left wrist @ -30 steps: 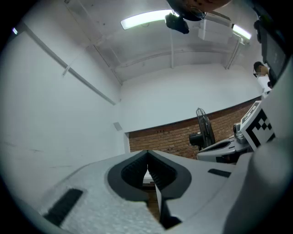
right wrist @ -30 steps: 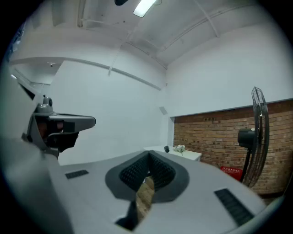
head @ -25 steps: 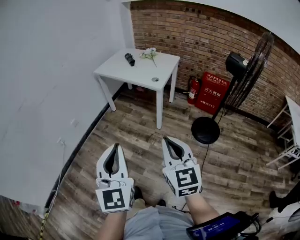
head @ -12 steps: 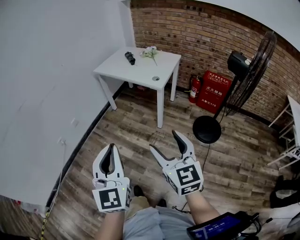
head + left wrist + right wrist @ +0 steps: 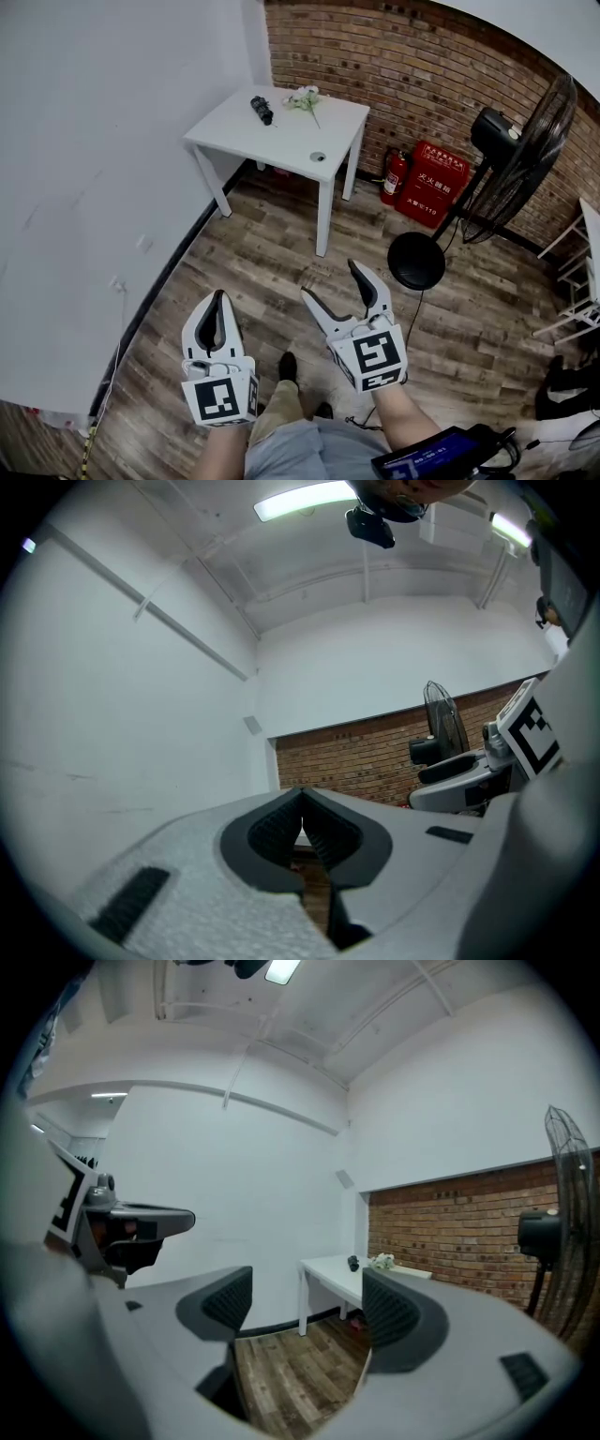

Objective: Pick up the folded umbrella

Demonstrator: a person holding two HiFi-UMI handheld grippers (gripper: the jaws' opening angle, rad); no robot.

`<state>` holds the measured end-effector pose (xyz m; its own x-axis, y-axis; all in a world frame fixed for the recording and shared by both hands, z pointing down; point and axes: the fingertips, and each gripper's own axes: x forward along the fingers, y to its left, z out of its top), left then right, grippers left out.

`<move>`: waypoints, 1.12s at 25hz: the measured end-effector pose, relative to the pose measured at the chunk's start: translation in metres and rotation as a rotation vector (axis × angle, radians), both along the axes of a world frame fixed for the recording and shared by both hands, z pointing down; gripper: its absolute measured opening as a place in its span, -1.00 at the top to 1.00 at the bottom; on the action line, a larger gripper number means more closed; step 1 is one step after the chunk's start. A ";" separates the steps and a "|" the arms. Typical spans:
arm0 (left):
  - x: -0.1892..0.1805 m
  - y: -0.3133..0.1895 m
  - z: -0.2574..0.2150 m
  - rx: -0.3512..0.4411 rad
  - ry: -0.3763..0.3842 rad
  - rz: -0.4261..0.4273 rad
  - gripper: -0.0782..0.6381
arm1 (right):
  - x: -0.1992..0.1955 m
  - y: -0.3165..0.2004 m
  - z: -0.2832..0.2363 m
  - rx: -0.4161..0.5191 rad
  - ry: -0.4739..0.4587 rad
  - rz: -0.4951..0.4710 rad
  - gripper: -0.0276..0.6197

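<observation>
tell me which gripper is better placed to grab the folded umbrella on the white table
Likely right: the right gripper has just opened its fingers, with nothing between them. The left gripper has its fingers shut. Both are far from the folded umbrella on the table.

Your left gripper has its pale grey plastic fingers brought together, their black ribbed pads meeting at the tips with nothing between them. Below the tips, a narrow gap shows a strip of brown wooden floor. A plain white wall fills the left. Far ahead runs a red brick wall, and a black pedestal fan stands at its right. A long ceiling light glows overhead.
</observation>
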<state>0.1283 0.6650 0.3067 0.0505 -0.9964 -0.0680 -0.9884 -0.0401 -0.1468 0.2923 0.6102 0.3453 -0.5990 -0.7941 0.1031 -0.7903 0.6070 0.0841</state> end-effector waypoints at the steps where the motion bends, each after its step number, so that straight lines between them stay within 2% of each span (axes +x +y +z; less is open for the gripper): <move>1: -0.005 -0.009 0.001 -0.002 0.002 -0.001 0.76 | -0.003 -0.009 0.002 -0.002 0.003 0.004 -0.22; 7: -0.037 -0.078 0.011 -0.022 0.014 0.011 0.76 | -0.035 -0.072 0.012 -0.027 0.020 0.014 -0.24; 14: -0.072 -0.148 -0.007 0.007 0.013 0.045 0.76 | -0.068 -0.137 -0.005 -0.002 0.023 0.038 -0.27; 22: -0.105 -0.201 -0.027 0.058 -0.002 0.076 0.76 | -0.099 -0.187 -0.026 0.054 0.021 0.073 -0.30; 28: -0.121 -0.222 -0.023 0.059 -0.014 0.090 0.76 | -0.114 -0.208 -0.027 0.072 0.021 0.094 -0.30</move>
<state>0.0070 0.4434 0.2836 0.1413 -0.9820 -0.1251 -0.9790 -0.1199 -0.1649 0.1780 0.4022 0.3184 -0.5201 -0.8523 0.0549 -0.8409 0.5223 0.1418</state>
